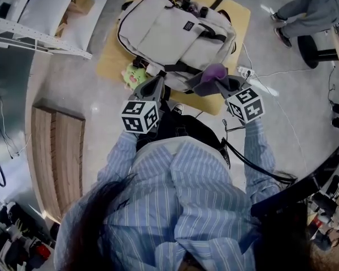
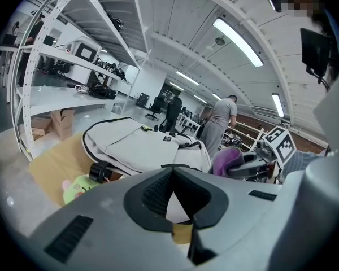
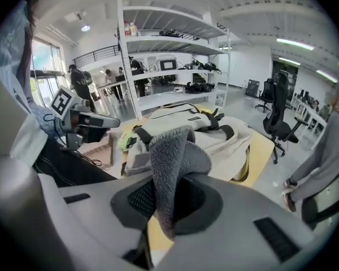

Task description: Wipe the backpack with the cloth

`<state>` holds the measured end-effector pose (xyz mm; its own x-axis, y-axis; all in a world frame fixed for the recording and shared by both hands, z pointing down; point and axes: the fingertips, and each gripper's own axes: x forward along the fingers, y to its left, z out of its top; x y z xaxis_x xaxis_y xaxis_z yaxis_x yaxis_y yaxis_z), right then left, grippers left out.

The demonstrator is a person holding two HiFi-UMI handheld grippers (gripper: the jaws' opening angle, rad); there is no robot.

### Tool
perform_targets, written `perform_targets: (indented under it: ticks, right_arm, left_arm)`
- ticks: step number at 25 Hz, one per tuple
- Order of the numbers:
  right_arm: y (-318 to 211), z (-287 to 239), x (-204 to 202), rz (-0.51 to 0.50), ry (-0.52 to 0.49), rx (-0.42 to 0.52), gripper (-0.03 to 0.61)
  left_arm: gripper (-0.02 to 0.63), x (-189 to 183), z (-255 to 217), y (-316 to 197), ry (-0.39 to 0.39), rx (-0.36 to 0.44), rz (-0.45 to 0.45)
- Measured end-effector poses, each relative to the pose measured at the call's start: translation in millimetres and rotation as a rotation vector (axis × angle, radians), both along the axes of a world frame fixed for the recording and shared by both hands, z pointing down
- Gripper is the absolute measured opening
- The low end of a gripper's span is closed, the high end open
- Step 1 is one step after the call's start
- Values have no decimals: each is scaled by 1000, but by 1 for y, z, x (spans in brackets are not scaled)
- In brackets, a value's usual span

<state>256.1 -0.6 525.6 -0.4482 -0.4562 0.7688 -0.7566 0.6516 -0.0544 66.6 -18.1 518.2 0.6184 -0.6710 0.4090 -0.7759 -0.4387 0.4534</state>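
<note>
Backpack (image 1: 169, 33) is lying flat on the tan board (image 1: 114, 55), front up for wiping; right gripper (image 3: 170, 202) is clamping the cloth (image 3: 169, 157) near it; left gripper (image 2: 173, 174) is hovering closed, empty.

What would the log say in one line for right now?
left gripper: shut, empty | right gripper: shut on cloth | backpack: lying flat on tan board
</note>
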Motion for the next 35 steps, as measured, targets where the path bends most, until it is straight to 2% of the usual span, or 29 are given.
perform_targets:
  ticks: [5, 11, 21, 28, 35]
  right_arm:
    - [-54, -19, 44, 77, 59, 91, 41]
    - [-114, -33, 96, 171, 124, 143, 41]
    - [-190, -50, 153, 368, 119, 182, 41]
    - [-190, -60, 149, 371, 122, 206, 41]
    - [-132, -85, 105, 339, -26, 285, 41]
  left_arm:
    - [5, 1, -7, -5, -1, 11, 7]
    - [5, 1, -12, -7, -4, 17, 8]
    - [5, -7, -11, -2, -6, 14, -19]
    - [5, -14, -13, 9, -12, 14, -46]
    - [5, -29, -14, 23, -38, -6, -65]
